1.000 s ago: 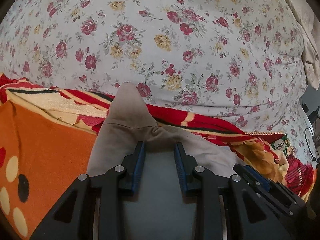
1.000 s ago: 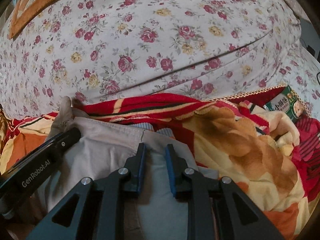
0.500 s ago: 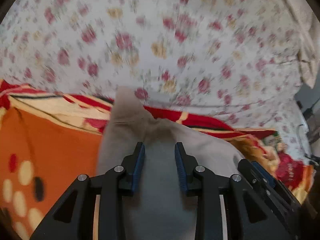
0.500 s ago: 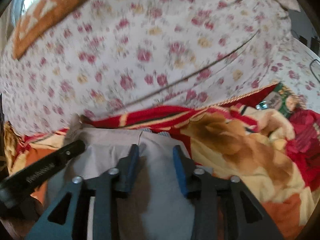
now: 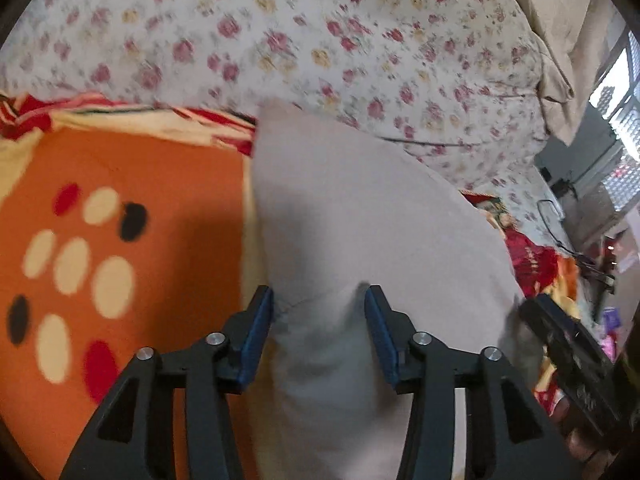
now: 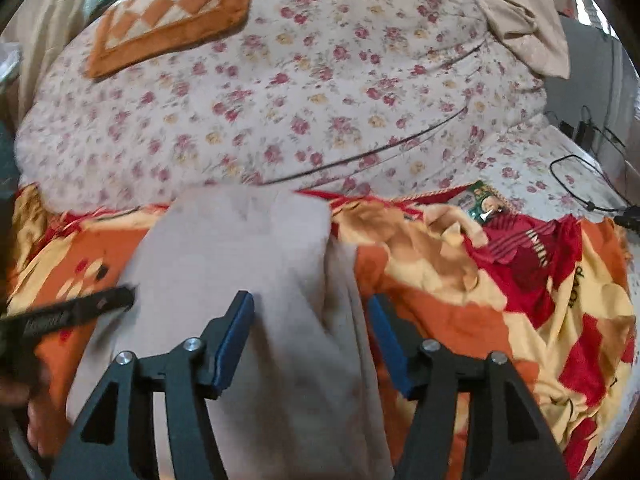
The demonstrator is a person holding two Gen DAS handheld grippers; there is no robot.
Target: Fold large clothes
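Step in hand, as I judge it: letting go of the beige garment (image 5: pixel 360 220) after laying a fold, with both tools coming off the cloth.

To do this well, I should let the jaws part fully before drawing back, so no pad drags the fabric and pulls the fold apart. I should withdraw along the line of the fingers, low and straight, and check that the folded edges stay aligned before taking a fresh hold.

Left tool (image 5: pixel 319 334): jaws opening, at a middling gap. A soft hump of the garment sits between the pads, but they do not press it; I hold nothing.

Right tool (image 6: pixel 310 346): jaws opening, wider than the left. The garment's right-hand portion and a seam run between the pads, free of both.

The garment (image 6: pixel 248 264) lies as a long beige strip on the orange patterned blanket (image 5: pixel 120 184), near the bed's front edge, reaching away from me to the floral quilt (image 6: pixel 300 92). It passes directly under both tools. A red cloth (image 6: pixel 528 244) lies well apart toward the bed's right side.
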